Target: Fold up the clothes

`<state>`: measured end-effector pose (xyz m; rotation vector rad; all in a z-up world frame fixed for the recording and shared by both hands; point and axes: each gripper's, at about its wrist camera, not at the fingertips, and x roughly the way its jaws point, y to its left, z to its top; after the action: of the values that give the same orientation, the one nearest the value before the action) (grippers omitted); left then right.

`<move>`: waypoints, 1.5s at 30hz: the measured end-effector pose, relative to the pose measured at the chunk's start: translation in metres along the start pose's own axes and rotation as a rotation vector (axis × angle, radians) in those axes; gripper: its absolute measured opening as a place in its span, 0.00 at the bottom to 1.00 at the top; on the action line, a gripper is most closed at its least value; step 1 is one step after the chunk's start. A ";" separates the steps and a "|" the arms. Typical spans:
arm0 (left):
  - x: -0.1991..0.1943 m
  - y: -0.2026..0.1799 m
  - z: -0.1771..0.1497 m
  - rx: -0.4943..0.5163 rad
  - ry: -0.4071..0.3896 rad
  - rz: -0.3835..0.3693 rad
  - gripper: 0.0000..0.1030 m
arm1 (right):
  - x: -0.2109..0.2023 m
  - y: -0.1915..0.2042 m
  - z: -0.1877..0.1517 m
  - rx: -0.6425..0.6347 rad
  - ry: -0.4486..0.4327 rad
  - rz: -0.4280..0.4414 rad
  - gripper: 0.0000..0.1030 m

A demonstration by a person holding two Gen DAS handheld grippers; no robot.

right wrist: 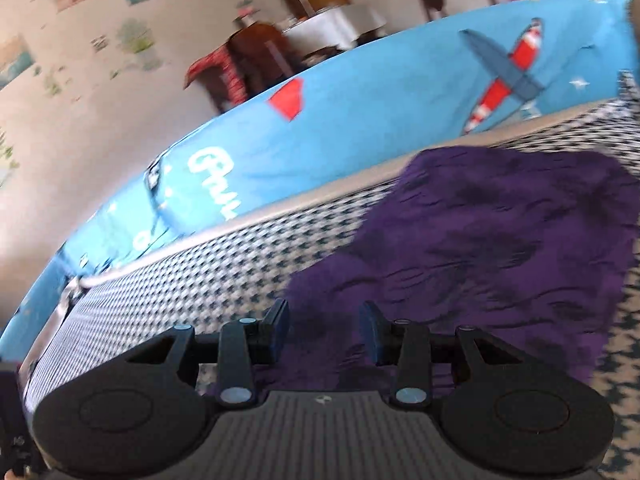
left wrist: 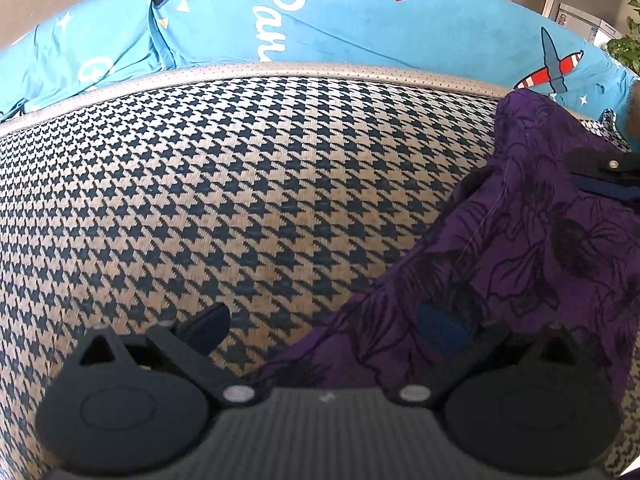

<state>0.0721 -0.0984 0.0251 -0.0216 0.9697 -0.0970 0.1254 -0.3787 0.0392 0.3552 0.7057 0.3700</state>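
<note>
A purple cloth (right wrist: 492, 248) with a dark flower print lies rumpled on a checked cushion (left wrist: 224, 200), toward 3 o'clock in the left view, with a blue sheet (left wrist: 340, 20) behind at 12 o'clock. The left claw (left wrist: 320, 328) stands wide, its right finger over the cloth's edge. The right claw (right wrist: 324, 330) is parted narrowly, holding nothing, at the near hem. For a clean fold, I judge each claw should pinch one single layer at a corner.
</note>
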 end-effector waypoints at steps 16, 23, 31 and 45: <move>-0.005 0.030 -0.016 -0.056 0.042 -0.002 1.00 | 0.075 0.037 -0.016 -0.072 0.148 0.010 0.38; 0.003 0.028 -0.014 -0.042 0.043 0.001 1.00 | 0.103 0.031 -0.012 -0.003 0.155 -0.018 0.38; -0.014 0.038 -0.026 -0.022 0.031 0.043 1.00 | 0.109 0.029 -0.009 0.014 0.144 -0.007 0.42; -0.045 0.054 -0.058 -0.102 -0.060 0.119 1.00 | 0.073 0.046 -0.020 -0.009 0.113 -0.021 0.55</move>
<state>0.0025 -0.0390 0.0260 -0.0605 0.9136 0.0624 0.1537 -0.3018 0.0045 0.3199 0.8181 0.3748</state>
